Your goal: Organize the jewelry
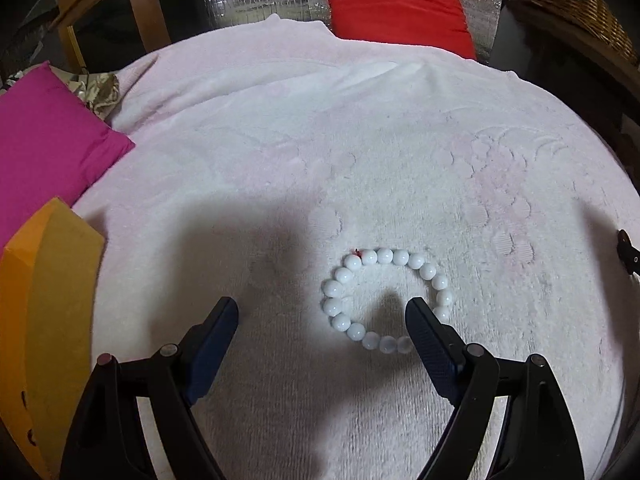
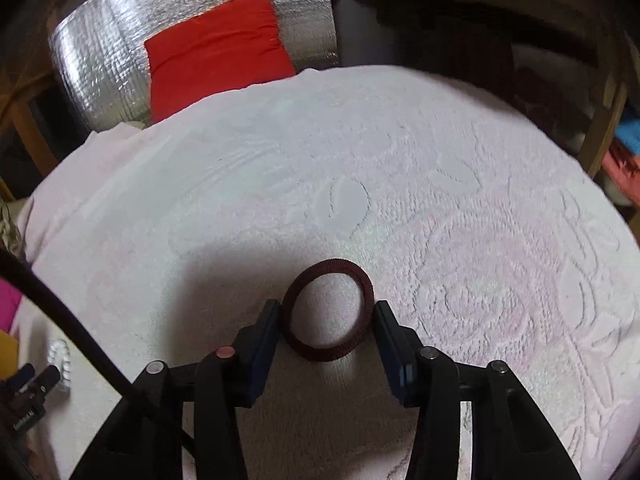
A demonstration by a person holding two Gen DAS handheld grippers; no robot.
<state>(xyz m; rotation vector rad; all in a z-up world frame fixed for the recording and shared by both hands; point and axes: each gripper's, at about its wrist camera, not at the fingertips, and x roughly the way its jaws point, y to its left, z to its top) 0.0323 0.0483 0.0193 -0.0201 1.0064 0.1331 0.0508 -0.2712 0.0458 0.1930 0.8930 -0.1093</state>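
A white bead bracelet (image 1: 352, 276) lies flat on the white towel (image 1: 320, 140). My left gripper (image 1: 322, 312) is open just above it, its right finger (image 1: 424, 332) over the bracelet's near right part, its left finger off to the left. A dark maroon fabric ring (image 2: 366, 292) lies on the same towel (image 2: 320, 160) in the right wrist view. My right gripper (image 2: 326, 314) is open with one finger on each side of the ring, close to its edges. The bead bracelet also shows at the far left of the right wrist view (image 2: 60, 356).
An orange box (image 1: 44, 320) stands at the left edge, with a magenta cushion (image 1: 44, 140) behind it. A red cushion (image 1: 392, 4) leans on silver foil at the back. A wicker basket (image 1: 580, 4) is at the far right. A black cable (image 2: 68, 320) crosses the left.
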